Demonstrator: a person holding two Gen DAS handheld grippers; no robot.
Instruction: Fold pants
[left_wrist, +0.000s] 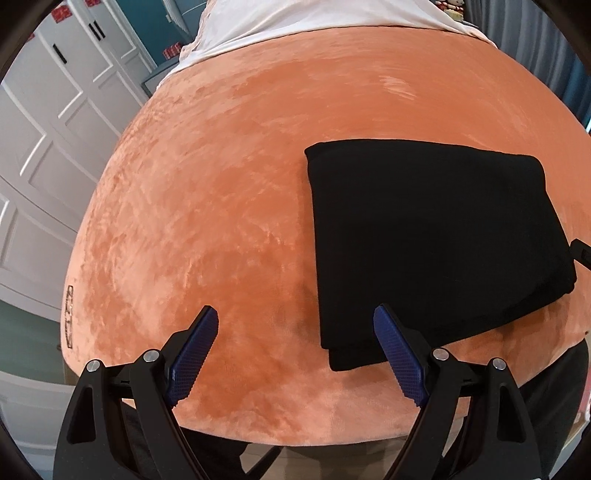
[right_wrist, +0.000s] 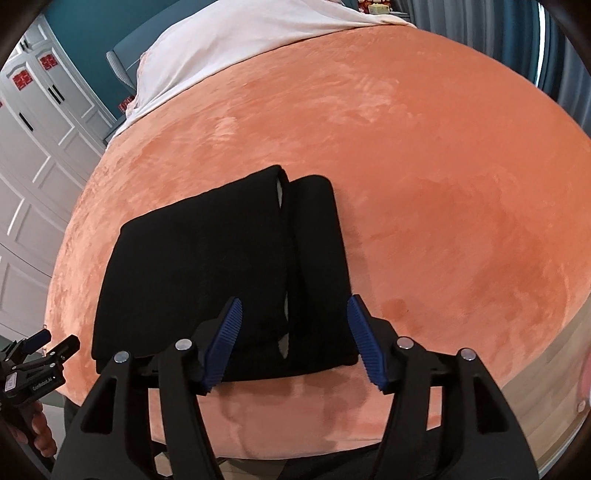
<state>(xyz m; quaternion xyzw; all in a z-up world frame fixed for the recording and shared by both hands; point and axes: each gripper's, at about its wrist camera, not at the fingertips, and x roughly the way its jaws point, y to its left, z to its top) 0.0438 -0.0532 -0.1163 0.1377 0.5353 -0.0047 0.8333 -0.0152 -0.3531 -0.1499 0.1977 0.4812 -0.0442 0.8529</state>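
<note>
Pants (right_wrist: 221, 266) folded into black rectangle, lying on orange blanket (right_wrist: 424, 184) near its front edge. Left gripper (left_wrist: 295, 325) released, holding nothing. Right gripper (right_wrist: 295, 314) released above pants.

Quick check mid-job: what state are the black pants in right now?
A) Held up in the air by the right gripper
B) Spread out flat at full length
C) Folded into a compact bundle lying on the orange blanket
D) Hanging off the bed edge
C: the pants lie as a folded bundle on the orange blanket, with both the right gripper and left gripper open and holding nothing.
</note>
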